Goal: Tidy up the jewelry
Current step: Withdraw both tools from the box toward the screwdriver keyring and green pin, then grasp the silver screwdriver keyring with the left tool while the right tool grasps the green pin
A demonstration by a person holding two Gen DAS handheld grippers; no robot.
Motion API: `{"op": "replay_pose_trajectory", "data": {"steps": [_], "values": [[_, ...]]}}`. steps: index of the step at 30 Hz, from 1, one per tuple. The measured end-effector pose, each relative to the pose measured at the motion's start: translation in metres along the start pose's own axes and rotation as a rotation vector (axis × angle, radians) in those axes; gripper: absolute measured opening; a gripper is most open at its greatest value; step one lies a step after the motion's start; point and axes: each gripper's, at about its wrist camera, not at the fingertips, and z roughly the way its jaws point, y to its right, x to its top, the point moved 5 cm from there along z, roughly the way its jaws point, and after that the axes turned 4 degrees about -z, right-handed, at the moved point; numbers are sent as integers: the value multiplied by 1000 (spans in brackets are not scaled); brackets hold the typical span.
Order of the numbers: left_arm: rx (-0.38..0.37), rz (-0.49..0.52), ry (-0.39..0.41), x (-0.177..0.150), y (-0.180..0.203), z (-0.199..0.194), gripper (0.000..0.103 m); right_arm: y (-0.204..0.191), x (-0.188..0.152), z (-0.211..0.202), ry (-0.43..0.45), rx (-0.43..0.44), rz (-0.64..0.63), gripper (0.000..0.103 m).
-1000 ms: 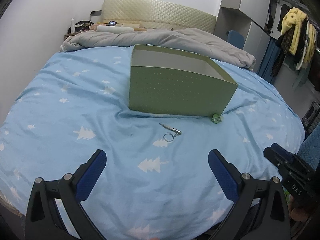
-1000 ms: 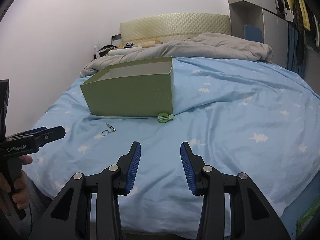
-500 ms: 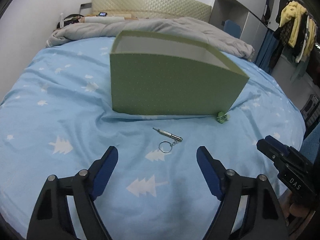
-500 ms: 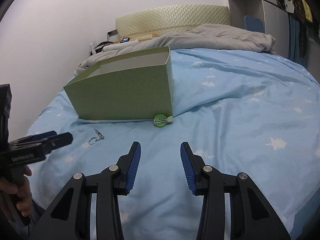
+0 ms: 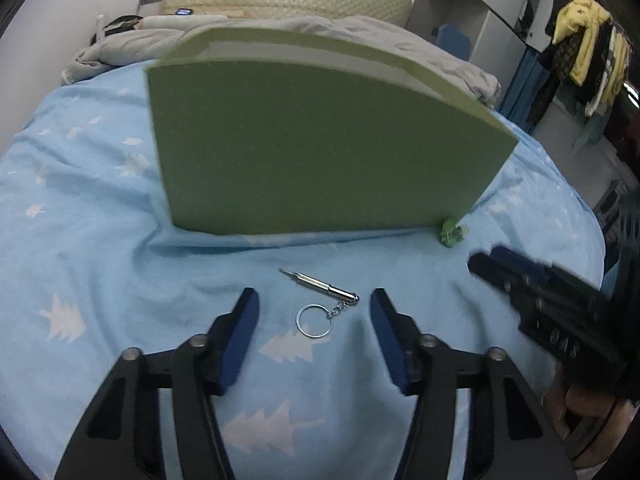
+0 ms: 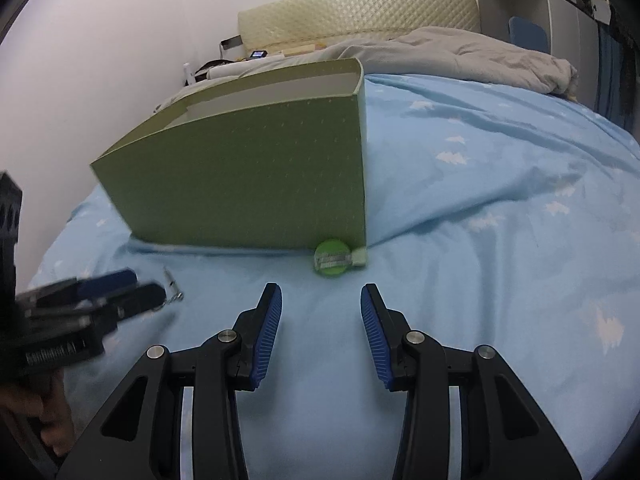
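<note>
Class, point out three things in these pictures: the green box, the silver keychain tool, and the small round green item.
green box [image 5: 320, 148], left wrist view, front wall.
silver keychain tool [image 5: 324, 286], left wrist view, metal shaft.
small round green item [image 6: 331, 258], right wrist view, round face.

Right tool [image 6: 321, 304] over the bed [image 6: 480, 240], jaws part open, nothing between them. Just ahead, a green round item [image 6: 334, 259] lies touching the near right corner of the green box [image 6: 248, 184], which is open-topped. Left tool [image 6: 120, 296] enters blurred from the left edge, its jaws closing, tips at a small metal keychain [image 6: 173, 285] on the sheet. Grey duvet [image 6: 460, 56] bunched behind the box.
</note>
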Motion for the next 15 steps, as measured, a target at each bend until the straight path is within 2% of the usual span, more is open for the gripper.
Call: {"op": "replay_pose_trajectory", "data": {"steps": [3,6,15], "values": [[12,34,-10,-4,4,4,54,1,7,11,-15,-23,-6,39],[20,53,-7,-4,6,7,54,5,11,21,-41,-54,-4,46],[16,72,3,0,13,14,54,7,14,34,-68,-68,-11,46]]}}
